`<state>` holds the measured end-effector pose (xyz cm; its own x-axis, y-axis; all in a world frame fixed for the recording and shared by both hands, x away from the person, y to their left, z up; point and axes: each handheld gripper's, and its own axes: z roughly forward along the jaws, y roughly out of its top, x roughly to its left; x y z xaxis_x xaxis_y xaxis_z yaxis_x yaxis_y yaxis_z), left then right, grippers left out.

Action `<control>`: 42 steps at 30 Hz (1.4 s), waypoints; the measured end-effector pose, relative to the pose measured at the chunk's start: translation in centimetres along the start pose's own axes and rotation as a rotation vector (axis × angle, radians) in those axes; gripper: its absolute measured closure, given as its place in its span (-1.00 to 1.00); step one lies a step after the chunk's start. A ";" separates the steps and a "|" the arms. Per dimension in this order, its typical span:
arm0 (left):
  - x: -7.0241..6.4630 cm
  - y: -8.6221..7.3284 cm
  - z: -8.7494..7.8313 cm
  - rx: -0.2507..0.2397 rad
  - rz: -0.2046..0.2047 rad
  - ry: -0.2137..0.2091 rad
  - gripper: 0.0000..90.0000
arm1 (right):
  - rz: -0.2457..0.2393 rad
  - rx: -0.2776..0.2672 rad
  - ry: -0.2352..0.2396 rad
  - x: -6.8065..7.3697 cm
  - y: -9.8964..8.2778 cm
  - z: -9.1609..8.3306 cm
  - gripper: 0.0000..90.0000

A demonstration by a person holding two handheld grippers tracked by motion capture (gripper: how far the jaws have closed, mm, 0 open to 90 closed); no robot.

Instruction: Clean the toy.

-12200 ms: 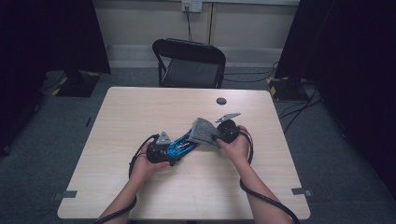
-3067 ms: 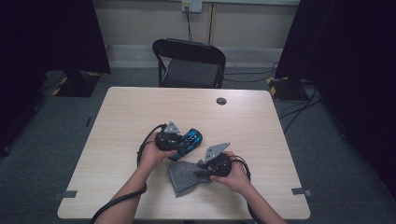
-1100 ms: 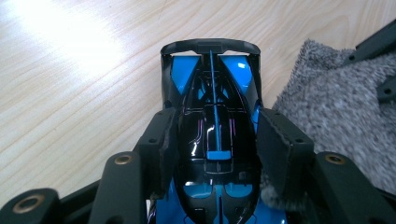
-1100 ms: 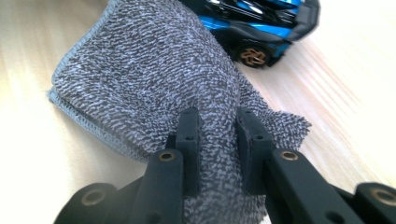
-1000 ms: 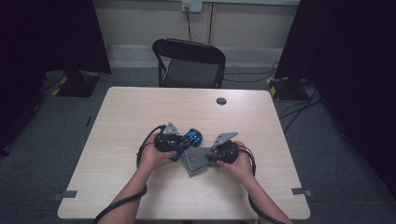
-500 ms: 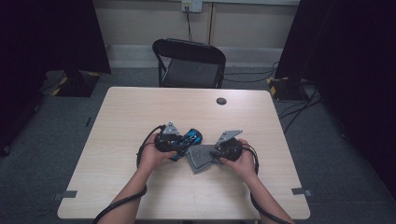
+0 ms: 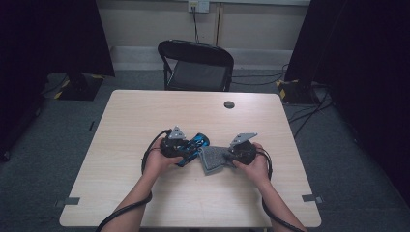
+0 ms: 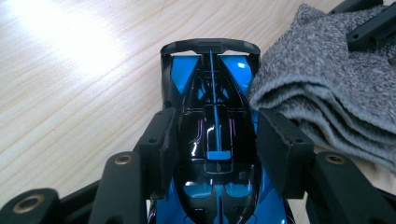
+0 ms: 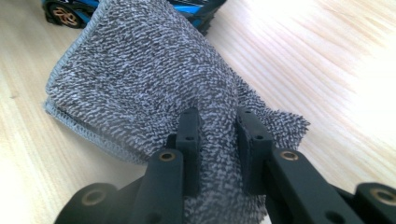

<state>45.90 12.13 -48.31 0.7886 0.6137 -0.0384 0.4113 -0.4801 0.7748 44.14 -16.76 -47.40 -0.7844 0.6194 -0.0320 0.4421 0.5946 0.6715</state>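
You held the left gripper (image 7: 186, 151) just left of the middle of the high view, low on the wooden table (image 7: 145, 111), and its jaws were clamped on the sides of a blue and black toy race car (image 8: 212, 121). In the left gripper view the car ran up the centre of the frame, its black rear wing at the top, with one jaw pressed on each flank of the body. The car sat in the centre of the high view (image 7: 196, 143), between your two hands.

Your right gripper (image 7: 226, 157) lay just right of centre in the high view, and its jaws were pinched together on a bunched part of a folded grey terry cloth (image 9: 140, 79). In the right gripper view the cloth spread from the jaws toward the upper left of the frame, its stitched edges stacked in layers at the left. The cloth touched the car: in the left gripper view its folds (image 8: 327, 93) pressed against the car's side at the right of the frame.

A small dark round object (image 7: 228, 104) lay on the table in the upper middle of the high view, well apart from your hands. A black folding chair (image 7: 196, 65) stood beyond the table's far edge.
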 end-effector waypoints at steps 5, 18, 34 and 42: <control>0.0 0.0 0.0 0.001 -0.002 -0.001 0.09 | 0.009 -0.001 -0.014 -0.3 -0.1 -0.1 0.63; 0.0 0.0 0.0 0.000 -0.004 -0.005 0.09 | 0.071 -0.019 -0.039 -1.3 -0.8 -0.5 0.63; 0.0 0.0 0.0 0.002 -0.001 -0.003 0.09 | 0.139 -0.044 -0.088 -2.9 -1.5 -1.5 0.64; 0.0 0.0 0.0 0.002 -0.002 -0.005 0.09 | 0.159 -0.067 -0.095 -3.5 -1.9 -2.3 0.64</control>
<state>45.94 12.10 -48.29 0.7901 0.6114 -0.0436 0.4142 -0.4801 0.7733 45.01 -21.22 -46.82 -0.6610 0.7503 0.0112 0.5251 0.4519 0.7212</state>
